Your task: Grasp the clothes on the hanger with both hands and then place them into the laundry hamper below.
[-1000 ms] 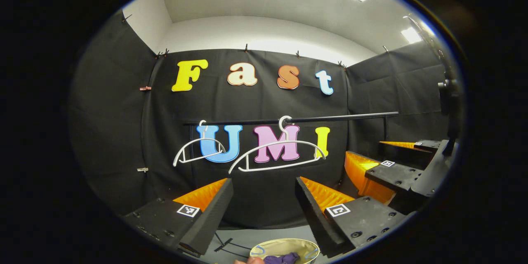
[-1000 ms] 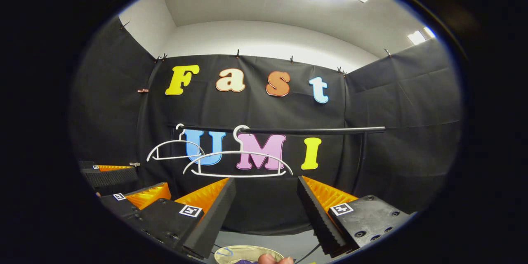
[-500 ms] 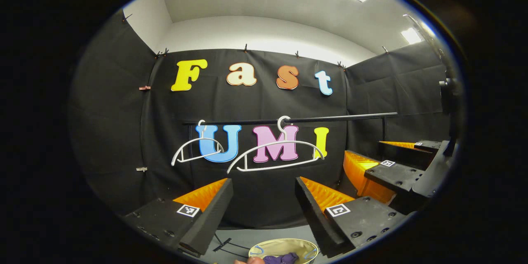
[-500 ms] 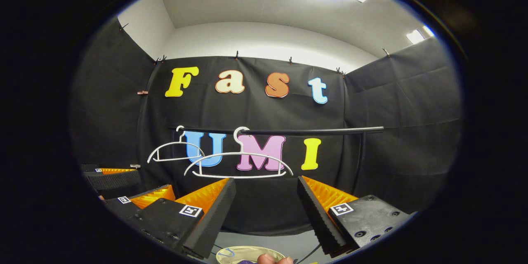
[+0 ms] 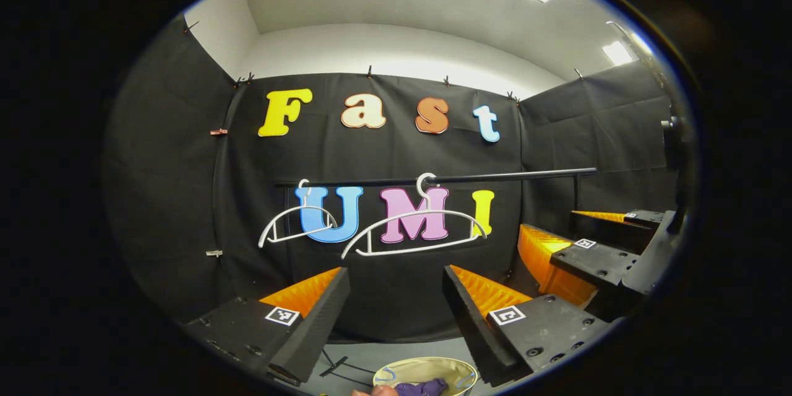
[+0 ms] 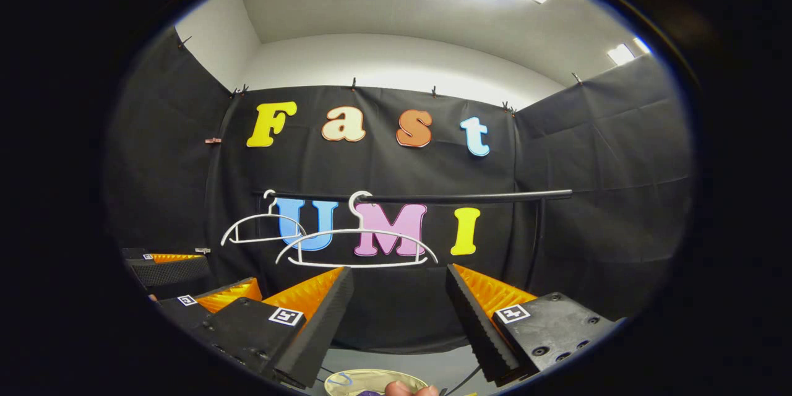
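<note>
Left gripper (image 5: 396, 303) is spread wide with nothing between its fingers; right gripper (image 6: 399, 303) likewise wide apart and empty. Nearest, low between and just under the left gripper's fingertips, sits the laundry hamper (image 5: 396, 369), beige rim, with a purple garment (image 5: 424, 388) bunched inside it; a bit of a person's hand (image 5: 375, 391) shows at the hamper's near edge. In the right gripper view the same hamper (image 6: 352, 377) lies below and slightly left of its fingers. In the left gripper view the right gripper (image 5: 594, 260) sits off to the right, a little ahead, also parted. Farther on, straight ahead and above both fingertips, two white hangers hang bare on a black rail (image 5: 507, 174): the nearer hanger (image 5: 413, 230) dead ahead, the second hanger (image 5: 297, 226) up and to the left. No cloth on either, so the clothes look already down in the hamper and the task reads as done or nearly so. Judging the garment: soft, light, limp, not fragile, will sag and slip if pinched thin; best taken by a thick fold or bunched edge, one gripper on each side.
</note>
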A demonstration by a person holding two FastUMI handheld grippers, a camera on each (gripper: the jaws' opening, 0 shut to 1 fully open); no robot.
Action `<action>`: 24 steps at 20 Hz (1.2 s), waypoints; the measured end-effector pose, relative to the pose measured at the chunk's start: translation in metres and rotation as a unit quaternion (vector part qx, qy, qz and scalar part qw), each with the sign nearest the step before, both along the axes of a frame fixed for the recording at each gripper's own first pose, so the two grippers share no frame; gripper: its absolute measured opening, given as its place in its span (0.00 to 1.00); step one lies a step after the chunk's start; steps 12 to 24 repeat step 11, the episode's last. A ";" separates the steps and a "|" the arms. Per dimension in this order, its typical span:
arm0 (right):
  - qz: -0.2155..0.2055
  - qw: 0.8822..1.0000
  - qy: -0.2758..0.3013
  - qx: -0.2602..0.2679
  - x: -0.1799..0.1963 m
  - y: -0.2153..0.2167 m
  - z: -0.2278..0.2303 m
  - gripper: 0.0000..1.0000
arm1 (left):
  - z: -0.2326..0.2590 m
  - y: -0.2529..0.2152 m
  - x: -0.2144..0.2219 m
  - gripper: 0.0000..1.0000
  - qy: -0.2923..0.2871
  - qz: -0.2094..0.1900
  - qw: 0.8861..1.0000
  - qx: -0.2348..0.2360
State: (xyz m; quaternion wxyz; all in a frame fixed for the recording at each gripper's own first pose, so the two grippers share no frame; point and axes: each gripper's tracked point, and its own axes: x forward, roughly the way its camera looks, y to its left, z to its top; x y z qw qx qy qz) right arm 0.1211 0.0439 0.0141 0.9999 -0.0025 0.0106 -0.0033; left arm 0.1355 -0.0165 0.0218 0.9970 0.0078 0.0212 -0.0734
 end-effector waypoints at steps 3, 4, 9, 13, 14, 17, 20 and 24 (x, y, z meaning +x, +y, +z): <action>-0.001 1.000 0.002 0.001 0.000 0.000 -0.002 0.96 | 0.000 -0.001 0.000 0.95 0.000 -0.002 1.000 0.001; -0.001 1.000 0.002 0.001 0.000 0.000 -0.002 0.96 | 0.000 0.000 -0.001 0.94 0.000 -0.001 1.000 0.001; 0.000 1.000 0.004 0.001 0.000 0.003 -0.004 0.96 | -0.001 0.002 -0.003 0.95 0.002 -0.001 1.000 0.000; 0.002 1.000 0.004 0.000 0.001 0.004 -0.004 0.96 | -0.002 0.003 -0.002 0.93 0.003 0.000 1.000 0.000; 0.002 1.000 0.004 0.000 0.001 0.004 -0.004 0.96 | -0.002 0.003 -0.002 0.93 0.003 0.000 1.000 0.000; 0.002 1.000 0.004 0.000 0.001 0.004 -0.004 0.96 | -0.002 0.003 -0.002 0.93 0.003 0.000 1.000 0.000; 0.002 1.000 0.004 0.000 0.001 0.004 -0.004 0.96 | -0.002 0.003 -0.002 0.93 0.003 0.000 1.000 0.000; 0.002 1.000 0.004 0.000 0.001 0.004 -0.004 0.96 | -0.002 0.003 -0.002 0.93 0.003 0.000 1.000 0.000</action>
